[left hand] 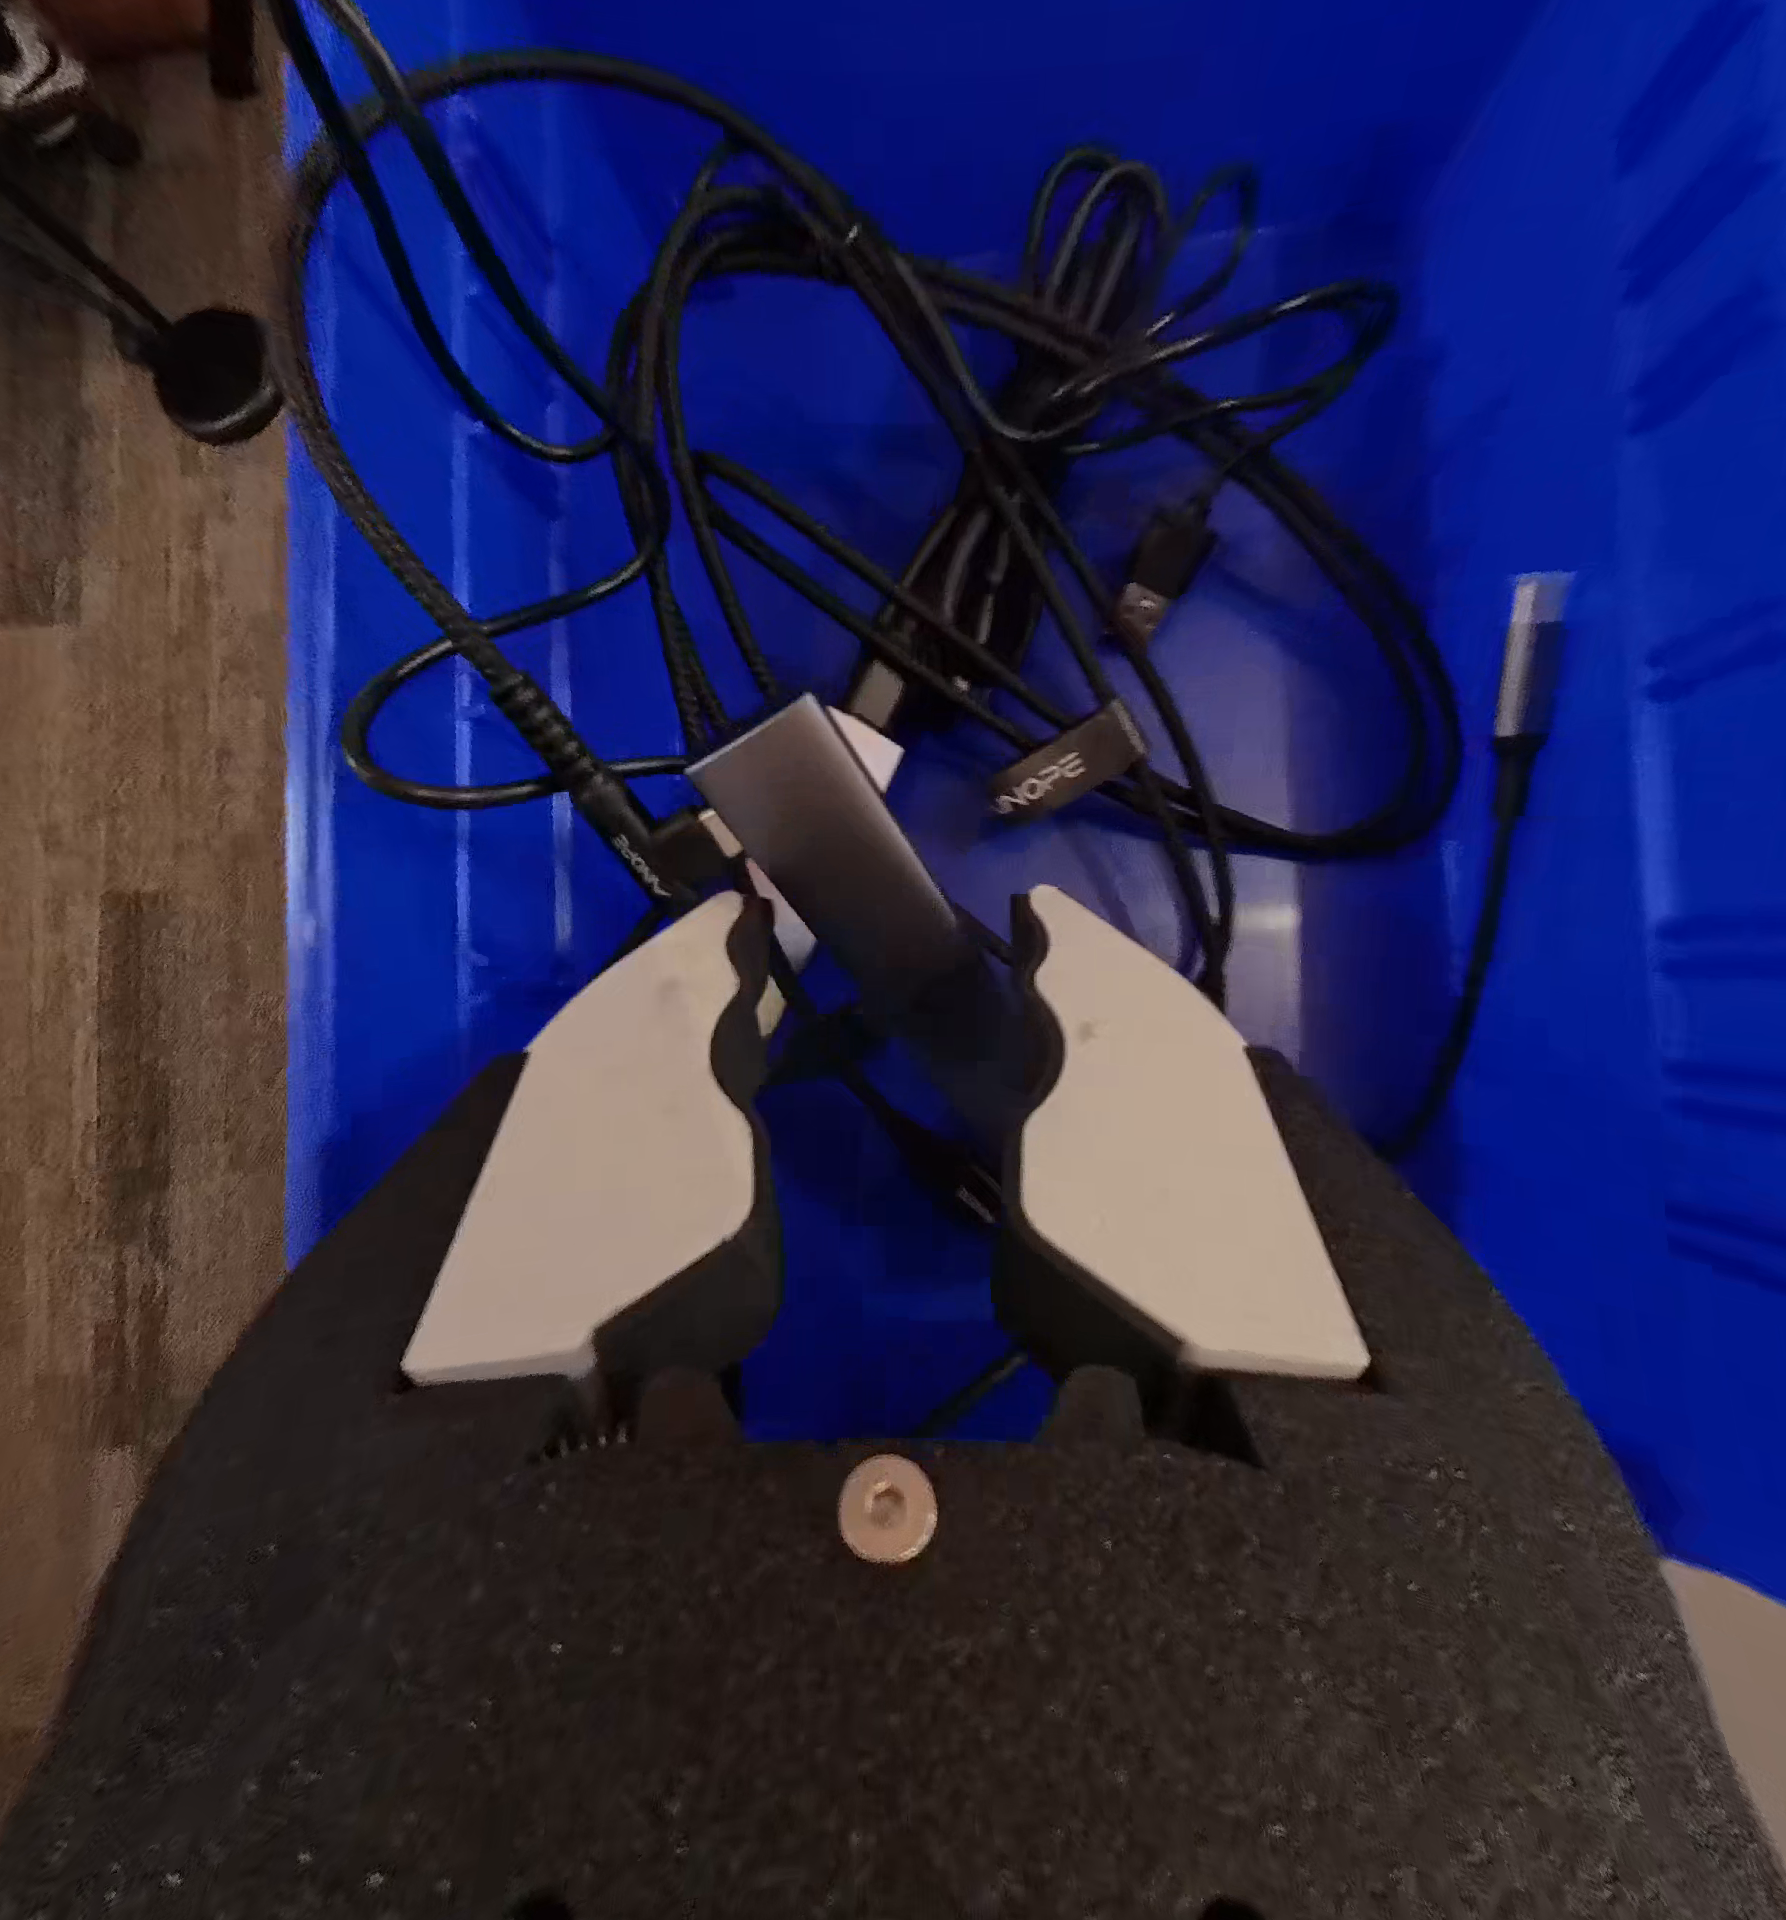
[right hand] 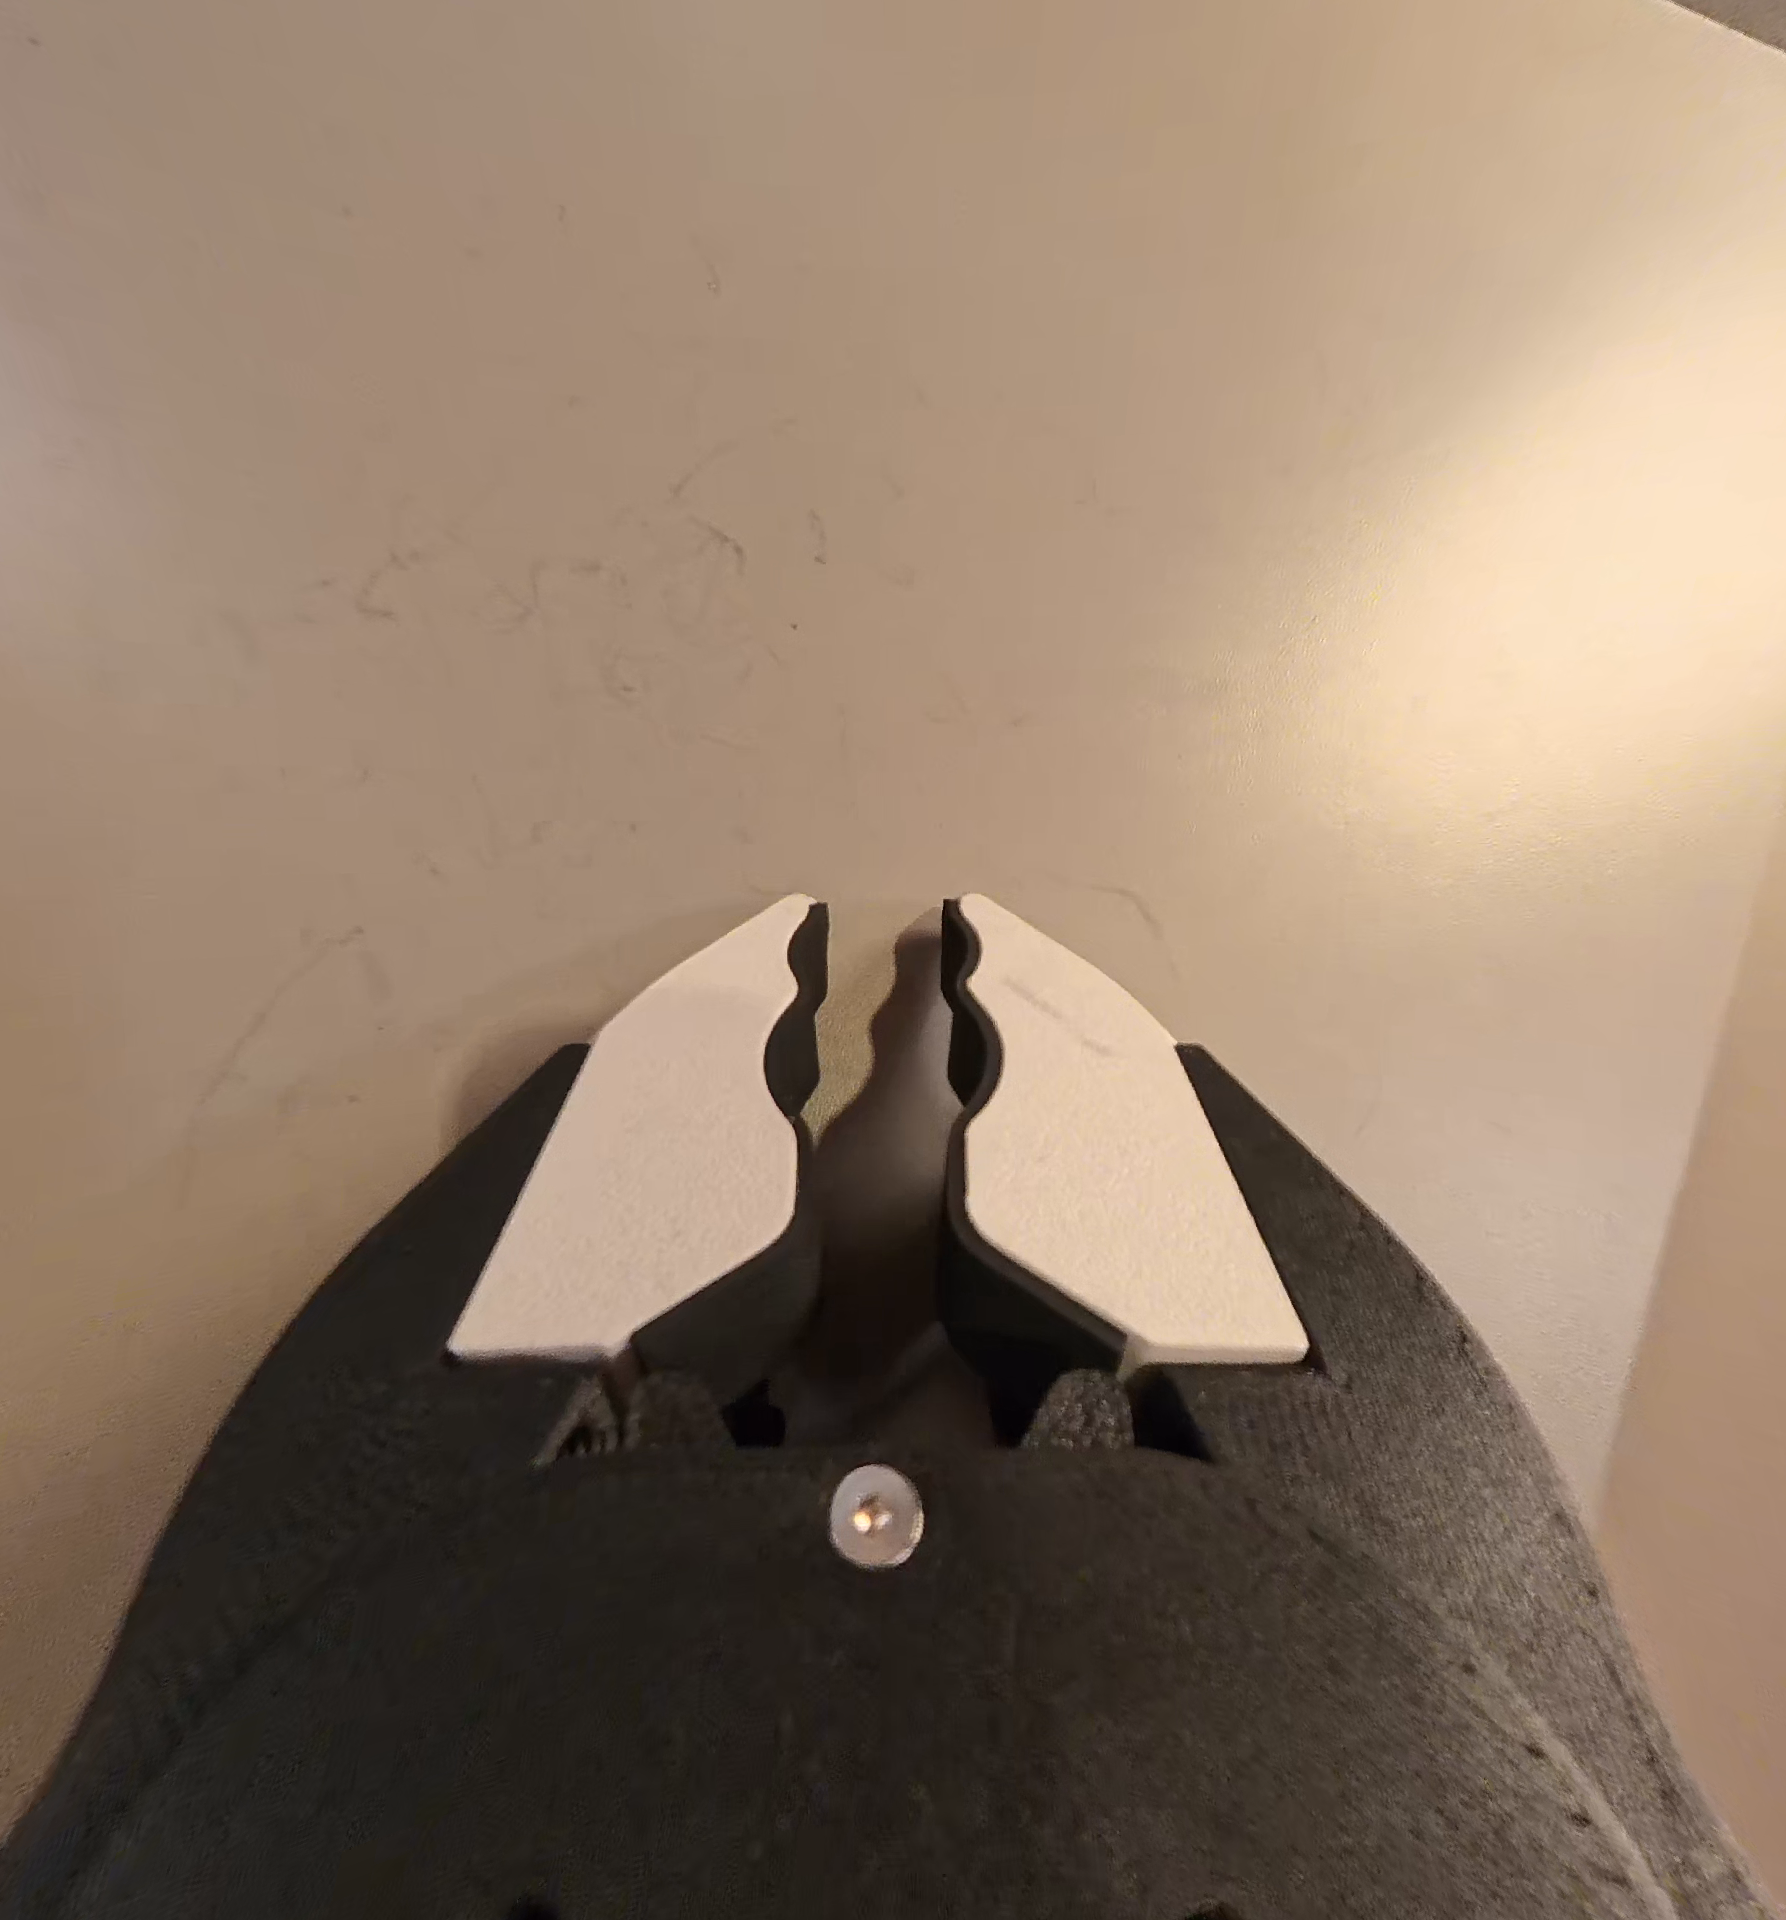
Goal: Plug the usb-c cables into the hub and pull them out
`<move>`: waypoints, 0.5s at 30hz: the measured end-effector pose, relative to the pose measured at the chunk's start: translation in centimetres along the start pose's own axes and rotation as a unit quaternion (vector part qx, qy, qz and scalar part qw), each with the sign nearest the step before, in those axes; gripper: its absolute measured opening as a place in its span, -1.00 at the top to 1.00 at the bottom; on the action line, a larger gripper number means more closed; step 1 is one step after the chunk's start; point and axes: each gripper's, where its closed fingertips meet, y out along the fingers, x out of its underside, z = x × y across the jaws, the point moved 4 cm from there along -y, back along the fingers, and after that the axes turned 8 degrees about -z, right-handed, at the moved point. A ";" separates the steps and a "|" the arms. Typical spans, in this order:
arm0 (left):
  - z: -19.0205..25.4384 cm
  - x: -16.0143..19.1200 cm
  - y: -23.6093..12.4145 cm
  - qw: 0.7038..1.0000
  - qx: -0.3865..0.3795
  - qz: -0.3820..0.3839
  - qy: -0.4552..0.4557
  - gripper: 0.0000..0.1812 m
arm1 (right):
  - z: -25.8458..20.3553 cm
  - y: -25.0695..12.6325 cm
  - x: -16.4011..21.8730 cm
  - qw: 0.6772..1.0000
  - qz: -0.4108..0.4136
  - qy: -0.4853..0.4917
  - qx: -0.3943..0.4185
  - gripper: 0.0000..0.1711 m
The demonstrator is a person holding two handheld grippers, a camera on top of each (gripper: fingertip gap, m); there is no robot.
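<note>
In the left wrist view my left gripper (left hand: 884, 909) reaches into a blue bin (left hand: 1595, 520). Its fingers close on the near end of a grey USB hub (left hand: 816, 821), which lies slanted between them with its far end pointing up-left. A black plug (left hand: 697, 842) sits against the hub's left side. A tangle of black USB-C cables (left hand: 972, 447) lies in the bin behind the hub. A grey-tipped cable (left hand: 1528, 655) leans on the bin's right wall. In the right wrist view my right gripper (right hand: 886, 914) holds nothing; its jaws stand slightly apart over a bare beige tabletop (right hand: 868, 468).
The blue bin's walls rise on the left, far and right sides of my left gripper. Wood-pattern floor (left hand: 89, 831) lies left of the bin, with a black chair base and caster (left hand: 214, 374). The table's edge (right hand: 1699, 987) runs at the right of the right wrist view.
</note>
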 end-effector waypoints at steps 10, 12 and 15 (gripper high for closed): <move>0.2 -3.2 -5.1 0.990 -0.076 0.116 0.014 0.72 | -0.2 -0.2 -0.1 1.000 0.007 -0.017 0.019 0.78; 0.4 -4.5 -8.4 0.983 -0.086 0.162 0.020 0.72 | -0.2 -0.2 -0.1 1.000 0.006 -0.017 0.018 0.78; 1.2 -6.4 -13.8 0.966 -0.096 0.238 0.037 0.72 | -0.2 -0.1 -0.1 1.000 0.005 -0.015 0.014 0.78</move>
